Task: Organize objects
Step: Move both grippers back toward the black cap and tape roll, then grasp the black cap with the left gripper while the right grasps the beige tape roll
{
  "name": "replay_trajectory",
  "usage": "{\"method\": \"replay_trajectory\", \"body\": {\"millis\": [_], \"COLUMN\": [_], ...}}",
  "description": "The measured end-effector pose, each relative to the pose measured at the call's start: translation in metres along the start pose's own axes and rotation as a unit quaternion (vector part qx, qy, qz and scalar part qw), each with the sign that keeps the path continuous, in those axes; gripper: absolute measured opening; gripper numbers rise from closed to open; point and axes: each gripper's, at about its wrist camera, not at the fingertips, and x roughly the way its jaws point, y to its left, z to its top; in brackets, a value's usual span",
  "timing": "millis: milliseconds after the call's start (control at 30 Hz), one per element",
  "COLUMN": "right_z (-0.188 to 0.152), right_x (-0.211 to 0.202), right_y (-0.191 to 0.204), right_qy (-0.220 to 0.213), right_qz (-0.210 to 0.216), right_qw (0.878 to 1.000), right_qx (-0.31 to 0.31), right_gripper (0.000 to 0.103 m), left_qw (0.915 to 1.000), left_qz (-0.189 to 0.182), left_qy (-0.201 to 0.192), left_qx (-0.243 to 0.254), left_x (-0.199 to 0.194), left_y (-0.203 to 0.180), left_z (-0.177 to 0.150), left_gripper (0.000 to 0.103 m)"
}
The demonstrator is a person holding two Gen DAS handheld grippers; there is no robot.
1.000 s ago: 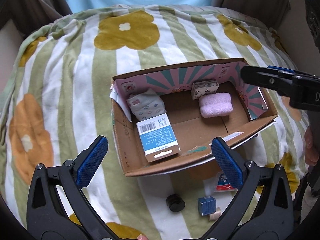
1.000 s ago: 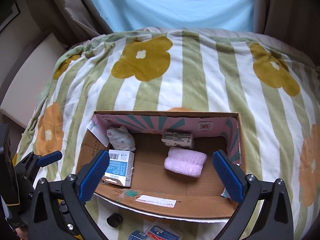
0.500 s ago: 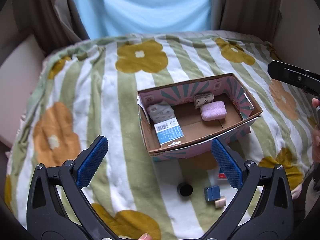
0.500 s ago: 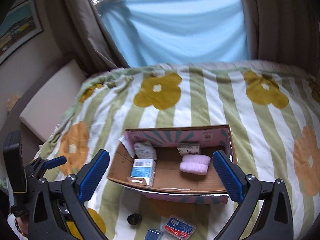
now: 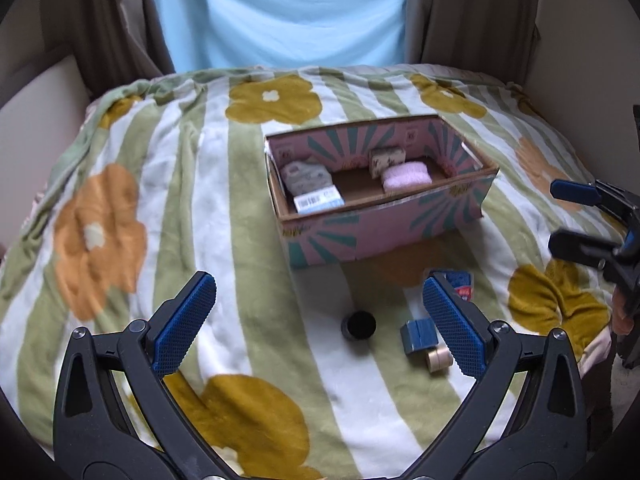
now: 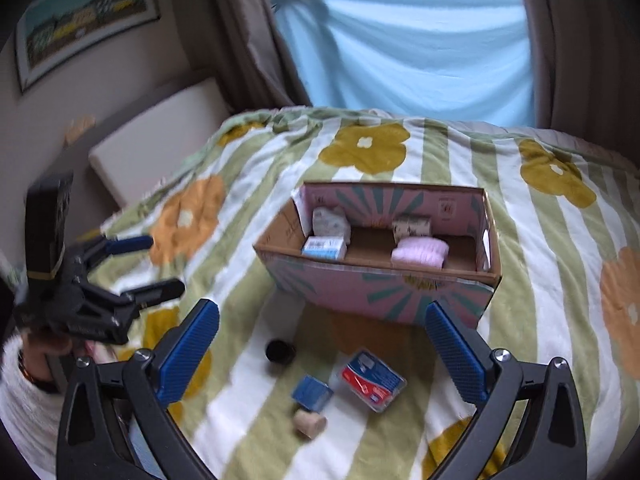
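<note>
A pink and teal cardboard box point(image 5: 384, 228) point(image 6: 380, 286) sits on a striped flower blanket. Inside lie a pink towel roll point(image 5: 406, 174) point(image 6: 420, 250), a blue and white carton point(image 5: 318, 202) point(image 6: 324, 247), a patterned pack point(image 5: 306, 176) and a small patterned box point(image 5: 387, 157). In front of the box lie a black cap point(image 5: 359, 325) point(image 6: 281, 352), a small blue box point(image 5: 418, 335) point(image 6: 312, 393), a beige roll point(image 5: 438, 357) point(image 6: 309, 424) and a red and blue packet point(image 6: 372, 380) point(image 5: 460, 284). My left gripper point(image 5: 318, 324) is open and empty. My right gripper point(image 6: 320, 354) is open and empty.
The blanket point(image 5: 180, 208) covers a bed. A light blue cloth point(image 6: 404, 48) and brown curtains hang behind it. A white cushion point(image 6: 156, 136) lies at the left. Each gripper shows in the other's view, the left point(image 6: 132, 268) and the right point(image 5: 580, 220).
Both grippers have pulled back and away from the box. The box looks smaller, and the loose things in front of it have come into fuller view.
</note>
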Motion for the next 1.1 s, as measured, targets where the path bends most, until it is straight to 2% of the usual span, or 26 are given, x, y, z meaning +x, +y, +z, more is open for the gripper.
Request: {"method": "replay_trajectory", "body": {"millis": [133, 467, 600, 633, 667, 900, 1100], "right_z": [-0.036, -0.111, -0.124, -0.127, -0.13, -0.139, -0.14], "right_x": [0.023, 0.074, 0.085, 0.088, 0.091, 0.107, 0.115], "right_y": [0.006, 0.024, 0.029, 0.03, 0.031, 0.031, 0.03], "right_qy": [0.025, 0.088, 0.1, 0.103, 0.105, 0.119, 0.13], "right_qz": [-0.025, -0.014, -0.015, -0.017, -0.018, -0.025, -0.026], "right_qw": [0.999, 0.996, 0.995, 0.995, 0.994, 0.993, 0.991], "right_qx": [-0.023, -0.007, -0.003, -0.002, -0.002, 0.003, 0.004], "right_gripper": [0.102, 0.102, 0.099, 0.099, 0.098, 0.088, 0.074], "left_qw": [0.9998, 0.9989, 0.9983, 0.9981, 0.998, 0.9977, 0.9972], "left_qz": [-0.011, -0.001, 0.015, 0.018, 0.017, 0.011, 0.004], "left_qy": [0.007, 0.044, 0.05, 0.052, 0.053, 0.061, 0.07], "left_qx": [-0.013, 0.012, 0.028, 0.029, 0.028, 0.028, 0.028], "left_x": [0.023, 0.097, 0.12, 0.126, 0.13, 0.151, 0.164], "left_y": [0.0, -0.019, -0.027, -0.028, -0.029, -0.034, -0.036], "left_z": [-0.026, -0.083, -0.091, -0.091, -0.09, -0.088, -0.088], "left_gripper": [0.103, 0.099, 0.099, 0.097, 0.089, 0.082, 0.073]}}
